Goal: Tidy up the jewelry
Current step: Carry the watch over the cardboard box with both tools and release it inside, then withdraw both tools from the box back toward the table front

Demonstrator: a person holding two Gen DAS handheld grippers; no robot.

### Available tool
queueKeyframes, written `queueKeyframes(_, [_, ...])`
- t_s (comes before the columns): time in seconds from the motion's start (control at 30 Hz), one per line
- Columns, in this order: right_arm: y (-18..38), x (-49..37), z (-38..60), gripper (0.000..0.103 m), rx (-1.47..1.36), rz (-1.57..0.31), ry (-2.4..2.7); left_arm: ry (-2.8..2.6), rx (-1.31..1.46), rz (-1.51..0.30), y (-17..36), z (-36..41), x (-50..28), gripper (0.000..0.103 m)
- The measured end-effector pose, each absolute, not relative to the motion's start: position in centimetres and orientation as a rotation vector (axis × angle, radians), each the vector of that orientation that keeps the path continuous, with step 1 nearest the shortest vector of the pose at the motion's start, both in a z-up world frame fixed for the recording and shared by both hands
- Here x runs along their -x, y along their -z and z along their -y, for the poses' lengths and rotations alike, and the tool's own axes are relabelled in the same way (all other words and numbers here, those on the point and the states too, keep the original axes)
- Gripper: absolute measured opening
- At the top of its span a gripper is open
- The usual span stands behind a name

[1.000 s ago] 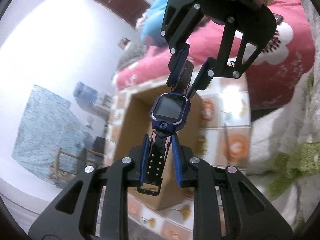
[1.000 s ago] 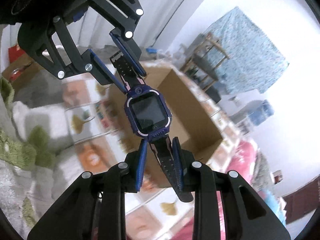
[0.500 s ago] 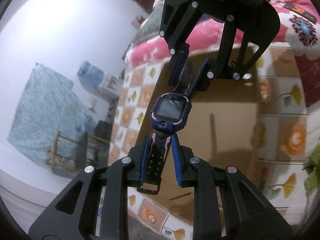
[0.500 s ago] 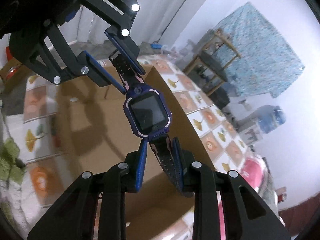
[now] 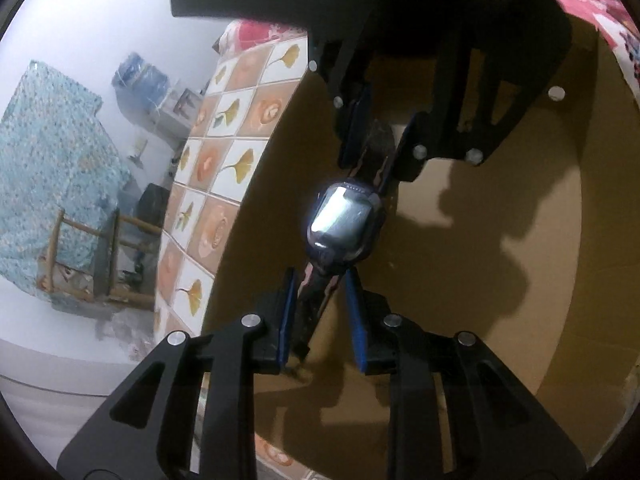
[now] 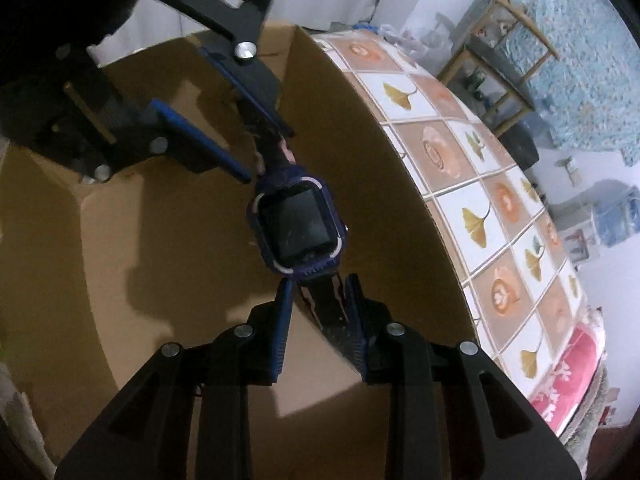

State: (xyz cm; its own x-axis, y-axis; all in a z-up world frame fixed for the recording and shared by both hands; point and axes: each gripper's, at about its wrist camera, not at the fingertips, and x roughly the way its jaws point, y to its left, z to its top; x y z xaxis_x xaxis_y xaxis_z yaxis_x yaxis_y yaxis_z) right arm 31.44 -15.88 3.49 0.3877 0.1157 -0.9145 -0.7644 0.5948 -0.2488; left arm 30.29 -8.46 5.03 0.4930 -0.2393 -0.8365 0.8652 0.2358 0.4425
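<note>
Watch [image 5: 345, 222] hangs over box [image 5: 500, 280], left gripper [image 5: 320, 312] pinching its six-o'clock strap, right gripper [image 6: 318, 312] pinching the twelve-o'clock one.

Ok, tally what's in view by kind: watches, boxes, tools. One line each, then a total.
Watches: 1, the blue smartwatch, each strap end held by one tool.
Cardboard boxes: 1, the open box under the watch.
Tools: 2, the left tool and the right tool.
Total: 4
</note>
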Motion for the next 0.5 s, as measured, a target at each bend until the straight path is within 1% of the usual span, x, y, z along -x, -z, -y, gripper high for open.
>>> queueKeyframes(0.13, [-3.7, -32.1, 16.1, 0.027, 0.731, -1.04, -0.604, 0.823, -1.021, -0.746, -5.5, 7.6, -30.8, 0.024])
queueKeyframes(0.2, [-4.4, -31.7, 16.2, 0.029, 0.729, -1.036, -0.568, 0.811, -0.994, -0.754, -6.2, 7.3, -31.2, 0.024])
queueKeyframes(0.23, [-5.0, -31.4, 16.5, 0.029, 0.729, -1.026, -0.555, 0.806, -0.97, -0.757, -6.8, 7.0, -31.1, 0.027])
queueKeyframes(0.27, [-5.5, -31.1, 16.7, 0.03, 0.724, -1.014, -0.543, 0.798, -0.944, -0.754, -7.5, 6.6, -30.9, 0.035])
queueKeyframes(0.3, [-6.3, -31.0, 17.1, 0.031, 0.714, -0.999, -0.525, 0.79, -0.918, -0.746, -8.3, 6.2, -30.6, 0.039])
queueKeyframes(0.37, [-8.6, -30.0, 18.2, 0.033, 0.652, -0.965, -0.476, 0.768, -0.852, -0.718, -10.4, 5.1, -29.6, 0.051])
queueKeyframes(0.4, [-9.8, -29.4, 18.9, 0.035, 0.615, -0.943, -0.457, 0.754, -0.812, -0.7, -11.7, 4.3, -28.7, 0.055])
queueKeyframes(0.43, [-11.4, -28.2, 19.6, 0.037, 0.565, -0.906, -0.432, 0.74, -0.781, -0.682, -12.7, 3.6, -27.8, 0.063])
queueKeyframes(0.47, [-12.8, -26.9, 20.3, 0.043, 0.521, -0.868, -0.412, 0.727, -0.757, -0.666, -13.4, 3.1, -27.0, 0.07])
queueKeyframes(0.5, [-14.1, -25.4, 20.8, 0.046, 0.477, -0.829, -0.397, 0.706, -0.718, -0.64, -14.4, 2.2, -25.5, 0.072])
